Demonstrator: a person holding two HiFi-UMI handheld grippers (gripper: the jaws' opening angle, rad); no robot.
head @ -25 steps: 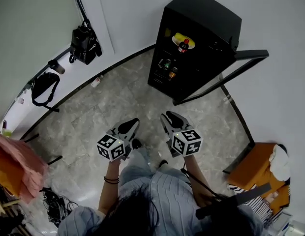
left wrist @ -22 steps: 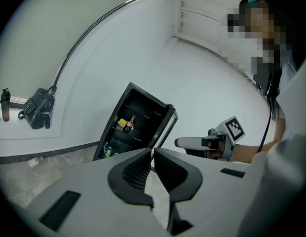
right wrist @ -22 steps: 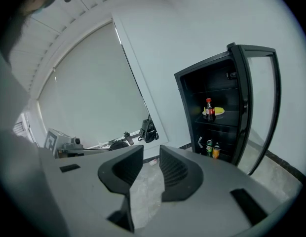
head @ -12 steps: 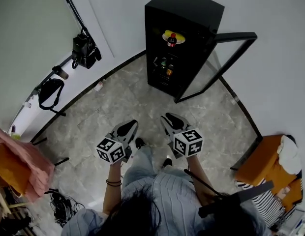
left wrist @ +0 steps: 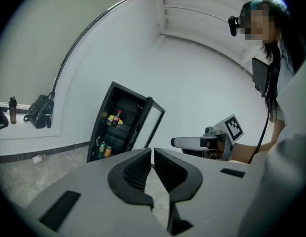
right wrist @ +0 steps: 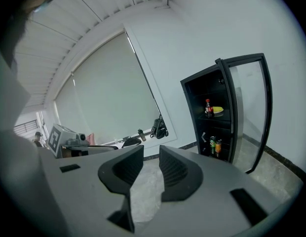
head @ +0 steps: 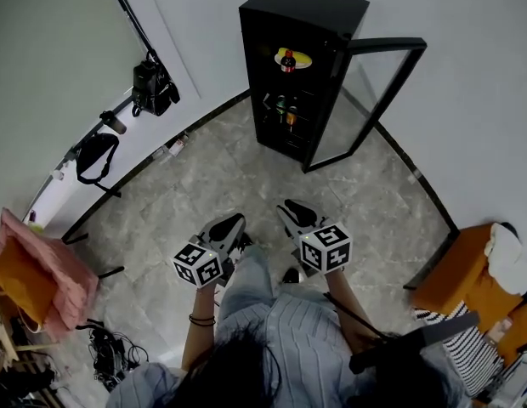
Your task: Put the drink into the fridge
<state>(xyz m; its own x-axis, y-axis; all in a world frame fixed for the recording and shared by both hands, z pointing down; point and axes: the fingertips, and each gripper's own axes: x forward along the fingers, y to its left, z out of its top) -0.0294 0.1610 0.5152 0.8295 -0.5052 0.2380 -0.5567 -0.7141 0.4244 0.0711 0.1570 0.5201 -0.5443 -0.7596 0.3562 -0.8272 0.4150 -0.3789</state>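
A black fridge [head: 302, 24] stands against the far wall with its glass door [head: 374, 100] swung open to the right. On an upper shelf a dark red-capped drink bottle [head: 287, 60] stands next to something yellow. Cans [head: 285, 109] sit on a lower shelf. My left gripper [head: 229, 226] and right gripper [head: 296, 213] are held side by side over the floor, well short of the fridge. The left gripper [left wrist: 153, 152] is shut and empty. The right gripper [right wrist: 151, 152] shows only a narrow slit, with nothing in it. The bottle [right wrist: 209, 108] and bottle [left wrist: 116, 118] show in both gripper views.
Two black bags [head: 153, 85] [head: 98, 155] hang along the left wall. An orange seat with cloths [head: 455, 279] stands at the right, a pink and orange bundle [head: 34, 270] at the left, and cables [head: 106, 351] lie on the marble floor [head: 212, 177].
The head view has shifted, so the fridge sits further left and its open door shows more fully. Both grippers stay side by side with their jaws as before.
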